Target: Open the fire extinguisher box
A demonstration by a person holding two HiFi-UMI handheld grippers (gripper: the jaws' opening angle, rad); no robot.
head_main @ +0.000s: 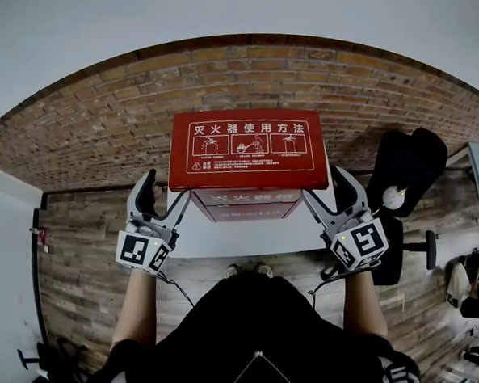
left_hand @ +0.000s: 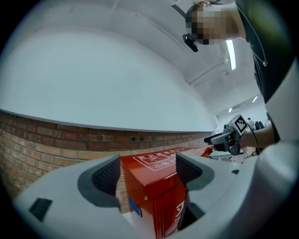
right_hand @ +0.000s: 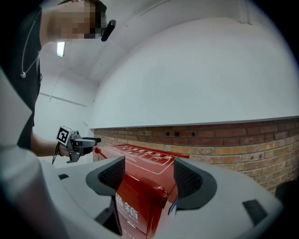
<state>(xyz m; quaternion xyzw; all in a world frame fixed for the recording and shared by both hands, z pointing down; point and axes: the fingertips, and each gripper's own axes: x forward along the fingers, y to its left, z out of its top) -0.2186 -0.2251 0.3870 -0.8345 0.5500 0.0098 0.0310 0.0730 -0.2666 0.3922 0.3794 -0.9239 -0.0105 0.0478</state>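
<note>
The red fire extinguisher box (head_main: 247,205) stands on a white plinth against a brick wall. Its lid (head_main: 246,149), printed with white instructions, lies flat on top and overhangs the body. My left gripper (head_main: 167,186) is open just off the lid's near left corner. My right gripper (head_main: 323,184) is open at the near right corner, just under the lid's edge. In the left gripper view the box's corner (left_hand: 154,191) shows between the spread pads (left_hand: 107,175), apart from them. The right gripper view shows the other corner (right_hand: 140,196) between its pads (right_hand: 187,177), also untouched.
The brick wall (head_main: 107,114) runs behind the box, with a plain white wall above it. A white plinth (head_main: 220,238) carries the box. A black office chair (head_main: 406,181) stands close on the right. The person's shoes (head_main: 247,270) rest on the wood-plank floor (head_main: 79,298).
</note>
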